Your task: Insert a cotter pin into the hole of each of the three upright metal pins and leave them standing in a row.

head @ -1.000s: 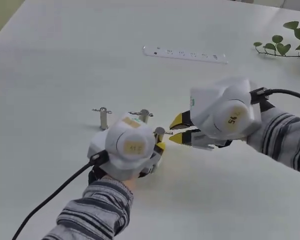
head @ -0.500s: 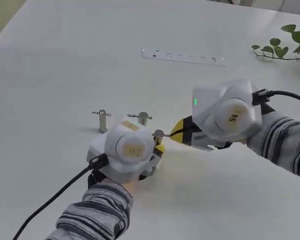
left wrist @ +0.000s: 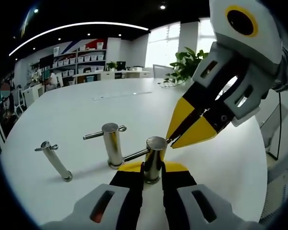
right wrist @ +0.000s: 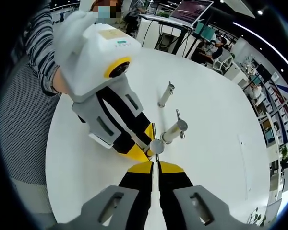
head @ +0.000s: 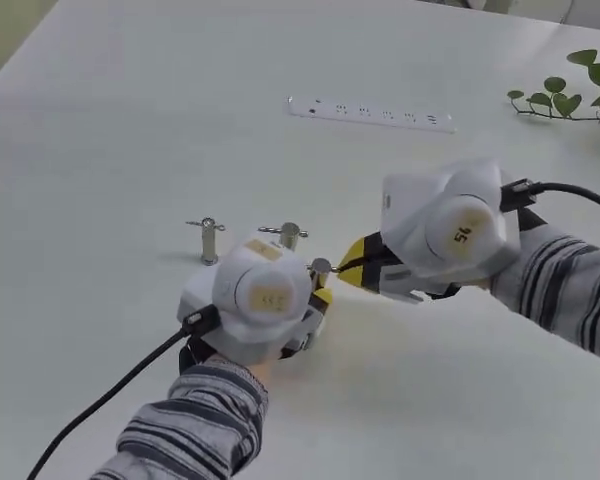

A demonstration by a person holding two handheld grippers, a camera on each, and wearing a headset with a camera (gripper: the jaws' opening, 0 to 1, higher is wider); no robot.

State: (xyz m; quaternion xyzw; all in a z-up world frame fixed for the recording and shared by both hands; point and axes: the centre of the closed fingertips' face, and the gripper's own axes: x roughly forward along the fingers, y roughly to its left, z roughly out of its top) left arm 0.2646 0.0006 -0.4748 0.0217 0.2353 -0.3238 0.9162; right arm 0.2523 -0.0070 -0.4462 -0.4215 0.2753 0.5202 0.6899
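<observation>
Three short metal pins stand in a row on the white table (head: 130, 120). The left pin (head: 208, 238) and middle pin (head: 288, 235) each carry a cotter pin. My left gripper (head: 320, 296) is shut on the third pin (head: 320, 267), which stands upright between its jaws (left wrist: 153, 160). A cotter pin (left wrist: 134, 154) passes through this pin's hole. My right gripper (head: 345, 272) comes in from the right, its yellow tips shut on the cotter pin's end right beside the pin's head (right wrist: 157, 145). The third pin's lower part is hidden by the left jaws.
A white power strip (head: 368, 111) lies at the back of the table. A green trailing plant (head: 570, 85) sits at the far right. Black cables trail from both grippers towards the front and the right.
The right gripper's jaws stood apart a second ago and are shut now, close against the third pin's head. The left gripper keeps its hold.
</observation>
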